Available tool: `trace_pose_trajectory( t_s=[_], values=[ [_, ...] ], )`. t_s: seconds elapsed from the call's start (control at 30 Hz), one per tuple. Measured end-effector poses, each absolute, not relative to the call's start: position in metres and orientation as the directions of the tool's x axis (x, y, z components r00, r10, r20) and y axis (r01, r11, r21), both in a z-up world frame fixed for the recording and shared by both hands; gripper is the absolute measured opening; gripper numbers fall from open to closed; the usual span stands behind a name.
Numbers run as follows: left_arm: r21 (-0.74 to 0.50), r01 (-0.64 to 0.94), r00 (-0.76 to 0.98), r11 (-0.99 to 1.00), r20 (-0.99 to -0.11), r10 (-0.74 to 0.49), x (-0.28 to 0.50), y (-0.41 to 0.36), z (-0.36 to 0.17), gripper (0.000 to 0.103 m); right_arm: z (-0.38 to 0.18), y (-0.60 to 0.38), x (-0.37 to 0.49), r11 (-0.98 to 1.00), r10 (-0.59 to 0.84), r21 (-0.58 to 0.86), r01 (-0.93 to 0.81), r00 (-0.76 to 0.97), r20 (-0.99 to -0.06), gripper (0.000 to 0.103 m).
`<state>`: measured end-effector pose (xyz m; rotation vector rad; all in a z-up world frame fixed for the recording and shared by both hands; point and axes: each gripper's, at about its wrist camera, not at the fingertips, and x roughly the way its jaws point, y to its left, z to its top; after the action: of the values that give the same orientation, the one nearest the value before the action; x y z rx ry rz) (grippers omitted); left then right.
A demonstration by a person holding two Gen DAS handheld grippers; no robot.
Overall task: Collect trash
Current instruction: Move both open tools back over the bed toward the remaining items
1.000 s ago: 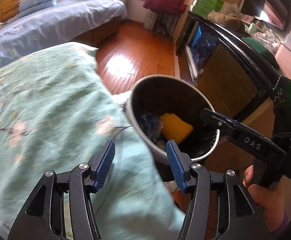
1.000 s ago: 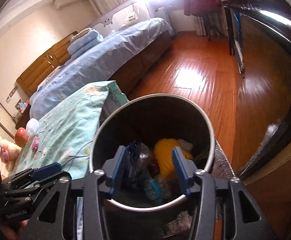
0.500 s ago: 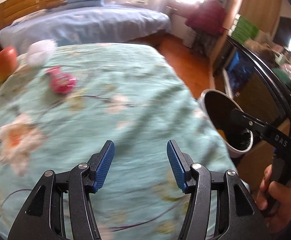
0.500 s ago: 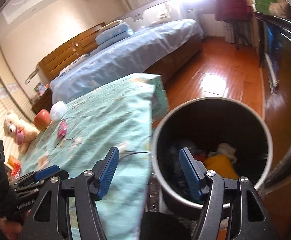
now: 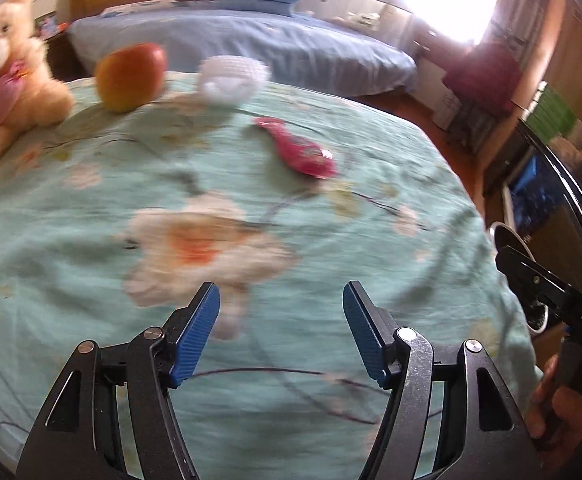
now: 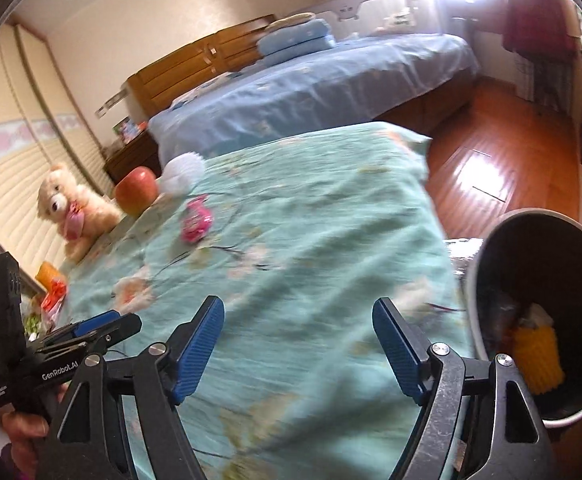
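Observation:
A pink wrapper (image 5: 297, 148) lies on the green flowered bedspread (image 5: 251, 240); it also shows in the right wrist view (image 6: 197, 220). A white crumpled ball (image 5: 231, 80) and a red apple (image 5: 131, 76) lie beyond it. The grey trash bin (image 6: 491, 256) stands right of the bed and holds a yellow item (image 6: 537, 354) and other trash. My left gripper (image 5: 281, 332) is open and empty over the bedspread. My right gripper (image 6: 299, 344) is open and empty, beside the bin.
A teddy bear (image 5: 3, 80) sits at the bed's far left. Orange packets (image 6: 51, 284) lie near the bed's left edge. A blue bed (image 6: 331, 80) stands behind, a wooden floor (image 6: 511, 160) to the right, and a dark cabinet (image 5: 563, 216) beside the bin.
Both grippers swung left, away from the bin and over the bedspread. The right gripper's jaws opened wider. The wrapper, ball, apple and teddy bear came into view.

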<state>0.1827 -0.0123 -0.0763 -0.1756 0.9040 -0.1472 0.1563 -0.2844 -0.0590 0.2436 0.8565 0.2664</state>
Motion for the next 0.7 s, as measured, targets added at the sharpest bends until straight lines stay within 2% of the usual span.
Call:
trace_pose_trajectory(
  t_s=[0.37,0.7],
  values=[
    [-0.175,-0.033,0.632,0.984,-0.766,-0.115,0.207,0.035,-0.075,0.065,-0.067,-0.215,0.192,0.912,0.411,0.312,-0.267,0.562,-0.718,0.078],
    [-0.150,-0.064,0.626,0.987,-0.776,-0.078,0.264,0.063,-0.077,0.065,-0.079,-0.168,0.240,0.897,0.428,0.283,-0.340,0.507,-0.748,0.077]
  ],
)
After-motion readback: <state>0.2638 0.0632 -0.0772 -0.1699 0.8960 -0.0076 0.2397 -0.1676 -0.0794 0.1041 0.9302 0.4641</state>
